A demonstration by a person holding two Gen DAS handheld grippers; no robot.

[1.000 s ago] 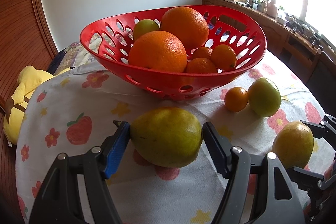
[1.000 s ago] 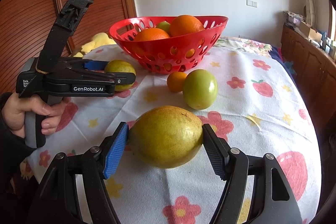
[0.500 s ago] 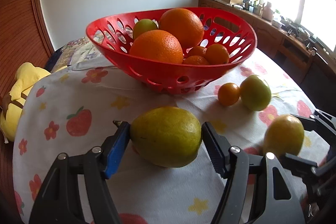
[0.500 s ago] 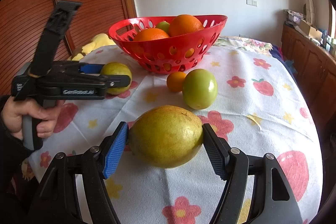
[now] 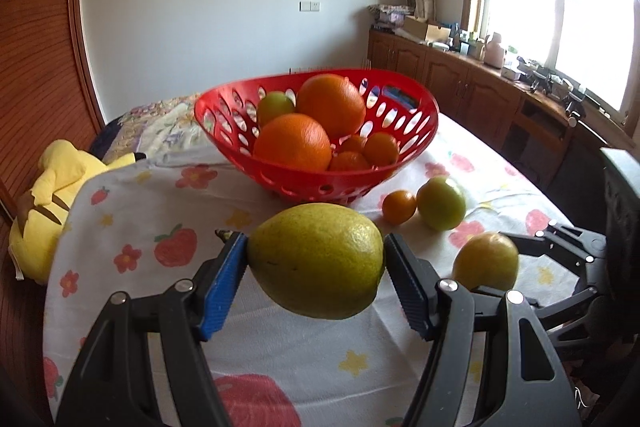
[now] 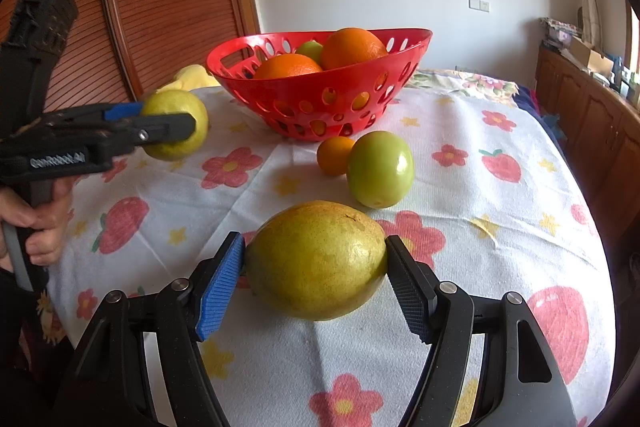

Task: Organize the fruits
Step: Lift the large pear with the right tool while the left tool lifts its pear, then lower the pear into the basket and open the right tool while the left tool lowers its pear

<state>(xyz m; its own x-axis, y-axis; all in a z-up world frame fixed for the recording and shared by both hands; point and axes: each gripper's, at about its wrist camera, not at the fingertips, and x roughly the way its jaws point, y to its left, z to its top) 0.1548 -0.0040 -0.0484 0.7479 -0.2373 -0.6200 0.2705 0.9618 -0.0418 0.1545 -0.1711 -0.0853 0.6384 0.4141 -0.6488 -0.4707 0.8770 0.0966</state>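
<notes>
Each hand has a fruit clamped. The left gripper (image 5: 316,261) has its fingers (image 5: 224,277) closed on a yellow-green pear (image 5: 316,261), which hangs clear of the flowered cloth (image 5: 168,211) on the surface. The right gripper (image 6: 316,261) pinches a second pear (image 6: 316,261) between its fingers (image 6: 220,279), low over the cloth; whether it touches I cannot tell. Beyond both sets of fingertips stands the red basket (image 5: 304,183) with oranges (image 5: 292,143) inside. Between basket and right fingers lie a green fruit (image 6: 380,169) and a small tangerine (image 6: 334,155), touching each other.
</notes>
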